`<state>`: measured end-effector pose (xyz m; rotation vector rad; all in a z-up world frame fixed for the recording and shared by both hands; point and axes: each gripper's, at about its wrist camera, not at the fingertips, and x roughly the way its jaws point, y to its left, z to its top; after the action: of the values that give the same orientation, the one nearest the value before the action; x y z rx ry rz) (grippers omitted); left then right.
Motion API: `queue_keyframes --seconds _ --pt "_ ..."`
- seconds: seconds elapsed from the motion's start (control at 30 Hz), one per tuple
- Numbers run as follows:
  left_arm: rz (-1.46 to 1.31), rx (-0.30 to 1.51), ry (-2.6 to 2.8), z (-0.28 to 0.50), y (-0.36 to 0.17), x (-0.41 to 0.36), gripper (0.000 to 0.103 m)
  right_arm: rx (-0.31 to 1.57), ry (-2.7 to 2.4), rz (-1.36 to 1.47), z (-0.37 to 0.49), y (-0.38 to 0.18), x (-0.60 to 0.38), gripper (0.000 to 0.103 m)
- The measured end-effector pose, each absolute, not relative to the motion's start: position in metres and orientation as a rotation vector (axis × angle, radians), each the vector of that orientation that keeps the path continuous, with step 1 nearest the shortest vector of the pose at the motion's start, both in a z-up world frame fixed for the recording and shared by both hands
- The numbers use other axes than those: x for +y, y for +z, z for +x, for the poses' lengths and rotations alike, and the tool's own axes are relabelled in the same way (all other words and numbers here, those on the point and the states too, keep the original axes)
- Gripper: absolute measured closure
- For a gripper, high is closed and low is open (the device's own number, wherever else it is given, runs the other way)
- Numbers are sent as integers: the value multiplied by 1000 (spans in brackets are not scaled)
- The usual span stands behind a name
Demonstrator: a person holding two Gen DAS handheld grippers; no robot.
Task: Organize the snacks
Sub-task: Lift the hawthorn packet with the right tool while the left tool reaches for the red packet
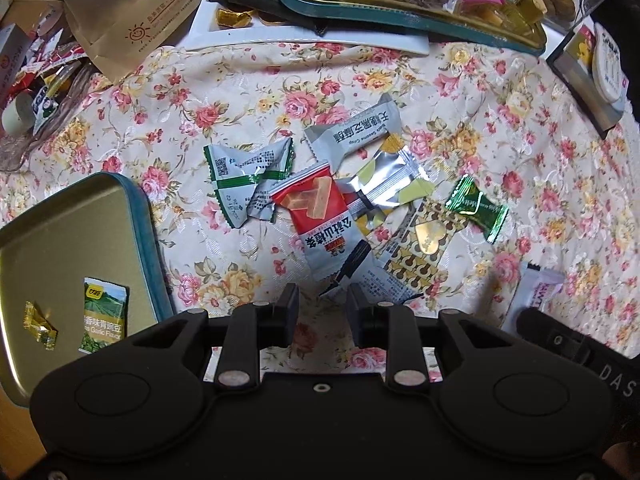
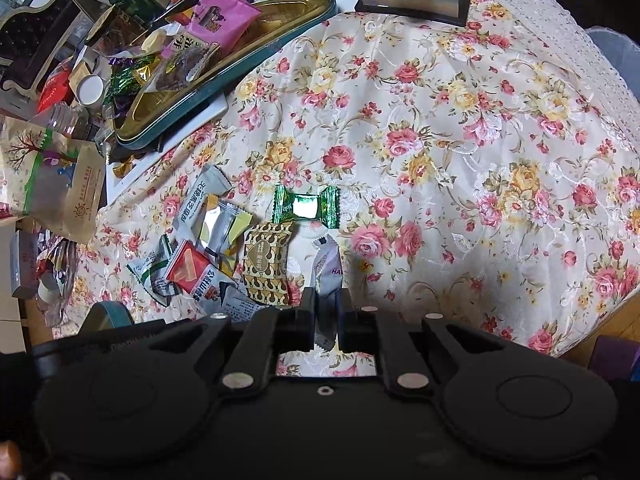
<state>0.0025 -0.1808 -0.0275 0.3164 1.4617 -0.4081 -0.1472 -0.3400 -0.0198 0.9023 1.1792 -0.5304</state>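
The right claw (image 2: 325, 312) is clamped on a white-and-lilac snack sachet (image 2: 329, 268), likely bound for the gold tin tray (image 1: 48, 224), while the left claw (image 1: 322, 312) hangs apart, empty.

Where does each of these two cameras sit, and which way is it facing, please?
Left wrist: on the left tongs, looking down at loose snacks and a gold tray; its open fingers show.
Right wrist: on the right tongs, angled down over the floral tablecloth; its fingers pinch a white packet.
Shared: the red packet, green candy and gold heart packet.
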Motion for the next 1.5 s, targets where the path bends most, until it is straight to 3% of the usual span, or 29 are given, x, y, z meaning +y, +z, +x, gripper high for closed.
queue_keyframes --seconds 0.37,1.13,1.37,1.5 --pt "161 1436 -346 34 -21 -160 67 1121 -502 960 -159 -2 -351 91" --pt "188 1406 -253 29 -68 -201 67 1076 -480 982 -177 10 -356 91" --pt "287 1321 -217 22 -74 -216 62 1087 -476 967 -176 9 -354 91" --pt "291 1330 -231 22 -75 -219 52 1098 -469 966 -173 7 -351 91"
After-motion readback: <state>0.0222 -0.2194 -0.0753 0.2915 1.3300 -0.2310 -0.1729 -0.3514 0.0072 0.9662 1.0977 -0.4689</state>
